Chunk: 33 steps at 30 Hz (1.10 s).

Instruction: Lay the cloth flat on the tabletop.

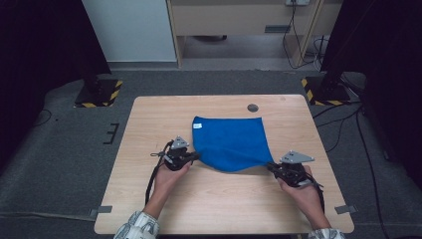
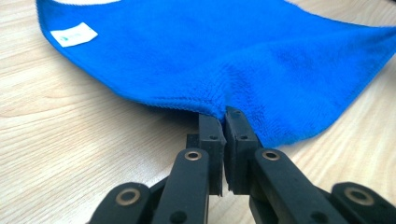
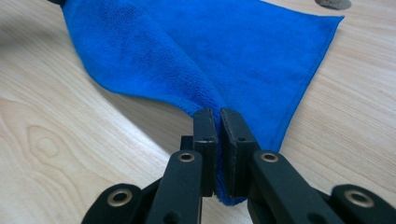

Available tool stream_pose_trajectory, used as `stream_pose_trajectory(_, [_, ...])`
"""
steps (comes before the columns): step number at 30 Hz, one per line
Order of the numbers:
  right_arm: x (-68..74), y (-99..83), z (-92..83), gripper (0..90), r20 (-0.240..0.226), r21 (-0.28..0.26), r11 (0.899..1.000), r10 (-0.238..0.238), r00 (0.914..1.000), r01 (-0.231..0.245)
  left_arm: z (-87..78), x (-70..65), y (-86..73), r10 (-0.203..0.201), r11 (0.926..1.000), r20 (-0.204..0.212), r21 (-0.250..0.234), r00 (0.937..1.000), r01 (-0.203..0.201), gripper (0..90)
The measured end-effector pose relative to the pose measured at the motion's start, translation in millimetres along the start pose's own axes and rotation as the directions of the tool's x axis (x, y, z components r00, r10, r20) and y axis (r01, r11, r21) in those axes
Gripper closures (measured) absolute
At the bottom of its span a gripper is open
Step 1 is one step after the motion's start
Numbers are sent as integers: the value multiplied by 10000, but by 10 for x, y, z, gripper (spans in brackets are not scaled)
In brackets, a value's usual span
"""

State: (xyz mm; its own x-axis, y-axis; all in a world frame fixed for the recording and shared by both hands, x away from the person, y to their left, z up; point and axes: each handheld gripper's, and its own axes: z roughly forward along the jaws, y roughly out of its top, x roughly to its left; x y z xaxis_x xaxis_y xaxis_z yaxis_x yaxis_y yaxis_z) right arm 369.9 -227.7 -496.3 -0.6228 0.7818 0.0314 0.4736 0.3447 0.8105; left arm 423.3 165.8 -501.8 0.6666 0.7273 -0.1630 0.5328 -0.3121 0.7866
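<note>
A blue cloth [image 1: 230, 142] with a small white label [image 1: 197, 126] lies on the wooden table [image 1: 149, 124], its near edge lifted between two hands. My left gripper [image 1: 191, 158] is shut on the cloth's near left corner; in the left gripper view the black jaws pinch the hem of the blue cloth [image 2: 243, 60] at my left gripper [image 2: 224, 116]. My right gripper [image 1: 272, 167] is shut on the near right corner. In the right gripper view the blue cloth [image 3: 224, 46] bunches into my right gripper [image 3: 218, 116], with a bit of fabric hanging below the pads.
A small dark round disc [image 1: 253, 107] is set in the table behind the cloth. Bare wood lies to the left, right and front of the cloth. Black stands with yellow-striped bases [image 1: 99, 92] rise beyond the far corners, with cables on the floor at the right.
</note>
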Motion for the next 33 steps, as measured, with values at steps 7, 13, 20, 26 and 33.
stream_pose_trajectory(7, [-16, 4, 70, 858, 96, 125, 9999, -50, 9999, 48, 118, 162, 81, -656, 9978, -52, 44, 9978, 656, 869])
stream_pose_trajectory(13, [-160, -5, 366, 860, 565, 717, 9974, 42, 9984, -83, 406, 271, 176, -650, 9973, -553, 297, 9964, 667, 850])
stream_pose_trajectory(20, [-233, 21, 449, 869, 806, 796, 9967, 112, 9967, -177, 583, 282, 236, -278, 9982, -982, 494, 9948, 328, 729])
stream_pose_trajectory(26, [-267, -18, 508, 874, 968, 1102, 9936, 130, 9952, -237, 526, 289, 273, -494, 9988, -1258, -41, 9908, 493, 538])
stream_pose_trajectory(33, [-283, -12, 528, 874, 968, 1116, 9935, 112, 9952, -221, 393, 228, 156, -380, 9992, -1166, -140, 9925, 366, 492])
